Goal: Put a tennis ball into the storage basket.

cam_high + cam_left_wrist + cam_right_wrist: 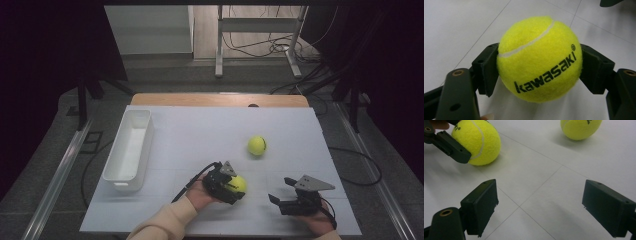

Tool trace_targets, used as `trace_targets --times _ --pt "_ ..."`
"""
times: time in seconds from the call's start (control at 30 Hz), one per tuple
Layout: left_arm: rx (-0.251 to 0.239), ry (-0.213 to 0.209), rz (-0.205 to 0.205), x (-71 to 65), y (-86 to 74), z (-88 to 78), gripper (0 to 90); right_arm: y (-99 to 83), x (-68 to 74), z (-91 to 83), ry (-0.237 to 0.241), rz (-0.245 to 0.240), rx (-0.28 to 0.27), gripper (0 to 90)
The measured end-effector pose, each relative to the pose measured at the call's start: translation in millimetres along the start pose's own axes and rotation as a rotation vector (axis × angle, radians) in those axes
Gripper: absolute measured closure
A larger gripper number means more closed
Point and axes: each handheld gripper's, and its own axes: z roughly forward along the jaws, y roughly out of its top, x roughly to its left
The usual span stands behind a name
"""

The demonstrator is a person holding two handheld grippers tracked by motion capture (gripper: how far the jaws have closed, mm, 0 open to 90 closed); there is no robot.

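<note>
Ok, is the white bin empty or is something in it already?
Empty. The high view shows the white bin with a bare floor; one ball lies on the table.

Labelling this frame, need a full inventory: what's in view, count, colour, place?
tennis balls: 2, yellow-green; one between the left gripper's jaws, the free ball on the mat further out
bin: 1, white, empty, left edge of the mat
mat: 1, white, covers the table
table: 1, wooden edge at the far side
frame: 1, grey metal, on the floor beyond
left gripper: black, shut on a ball
right gripper: black, open, nothing between the jaws
</note>
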Motion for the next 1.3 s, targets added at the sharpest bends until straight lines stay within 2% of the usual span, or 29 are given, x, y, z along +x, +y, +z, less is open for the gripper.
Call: trace_targets --times 0.17,0.37,0.63,0.8,1.0,1.3 --pt "-0.009 0.012 0.01 -1.3 -0.2 -1.8 26.2 0.3 0.4 -0.4 0.001 -0.002 0.0 13.4" --pt "-0.043 0.009 -0.006 -0.1 -0.1 -9.3 26.3 0.3 0.5 -0.3 0.004 -0.003 -0.002 13.4" --pt "-0.071 0.022 -0.008 3.4 -0.3 -22.2 26.3 0.6 0.7 0.2 0.005 -0.001 -0.003 13.4" --pt "-0.116 0.026 -0.028 4.8 1.8 -31.2 26.3 0.5 0.4 0.2 0.002 -0.001 0.0 13.4" --pt "-0.136 0.031 -0.02 6.1 3.7 -41.0 26.3 0.4 0.1 0.6 0.002 -0.002 -0.003 13.4" --pt "-0.189 0.039 -0.052 10.8 3.4 -54.7 26.3 0.4 -0.1 0.3 0.0 -0.003 -0.005 13.5"
